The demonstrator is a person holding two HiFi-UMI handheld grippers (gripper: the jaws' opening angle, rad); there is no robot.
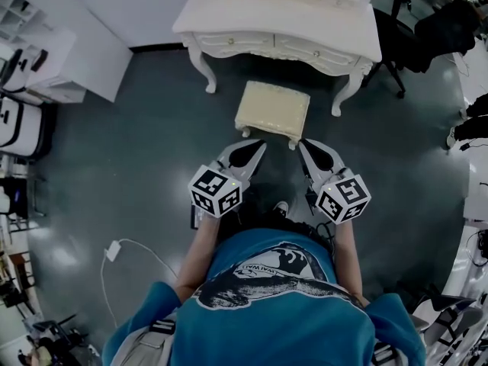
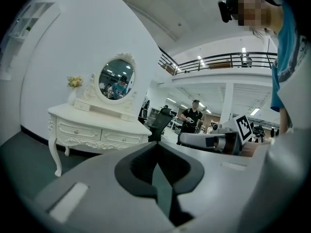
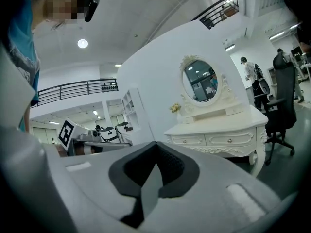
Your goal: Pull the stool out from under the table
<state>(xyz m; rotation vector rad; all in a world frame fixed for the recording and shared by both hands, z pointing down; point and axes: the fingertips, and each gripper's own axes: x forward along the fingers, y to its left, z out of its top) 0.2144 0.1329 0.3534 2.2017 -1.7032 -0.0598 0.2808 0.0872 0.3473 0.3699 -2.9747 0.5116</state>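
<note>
Most of the pull looks done. In the head view the stool (image 1: 272, 107) stands at centre frame on the dark floor (image 1: 137, 151), and its cushioned seat shows whole. It sits just below the front edge of the white table (image 1: 229, 17) at top centre, roughly in line with the gap between the table's two curved front legs. I judge it out from under the tabletop, or very nearly. At most a short further drag toward the bottom of the frame may be left.

Low in the frame, the person's forearms reach up-frame from the blue shirt, one each side of centre. The left gripper (image 1: 259, 145) and the right gripper (image 1: 303, 143) slant in toward each other. Their marker cubes are nearest the body and their tips point at the stool's near corners. The tips lie just beside the seat's near edge, but I cannot tell whether they touch it.

Each gripper's own view shows its jaws pressed together with nothing between them. Beyond them is only the table and its oval mirror (image 2: 116, 79)
</note>
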